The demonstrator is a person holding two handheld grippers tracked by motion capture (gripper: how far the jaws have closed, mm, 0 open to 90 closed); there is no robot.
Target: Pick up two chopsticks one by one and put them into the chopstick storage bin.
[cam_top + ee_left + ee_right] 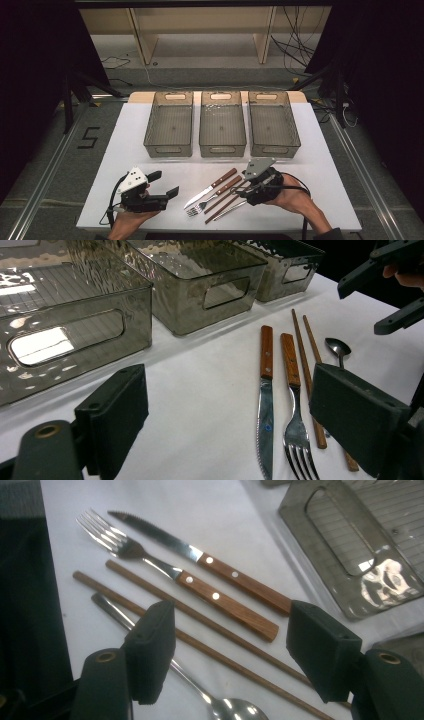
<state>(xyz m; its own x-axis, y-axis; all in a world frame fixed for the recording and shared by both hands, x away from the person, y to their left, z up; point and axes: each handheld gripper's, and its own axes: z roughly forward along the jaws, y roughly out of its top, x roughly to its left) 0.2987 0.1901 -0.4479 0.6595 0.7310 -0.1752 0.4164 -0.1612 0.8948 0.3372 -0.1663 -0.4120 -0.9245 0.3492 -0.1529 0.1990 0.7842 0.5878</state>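
the right gripper hangs with jaws wide apart, holding nothing, over two thin brown wooden chopsticks on the white table. the left gripper is wide apart too, nearby.

Knife, fork, chopsticks, spoon side by side before three bins

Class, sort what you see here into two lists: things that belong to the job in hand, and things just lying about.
Belonging to the job:
knife
fork
chopsticks
spoon
three grey bins
left hand-held gripper, open
right hand-held gripper, open over the cutlery

Just lying about:
wooden shelf frame
loose cables on the floor
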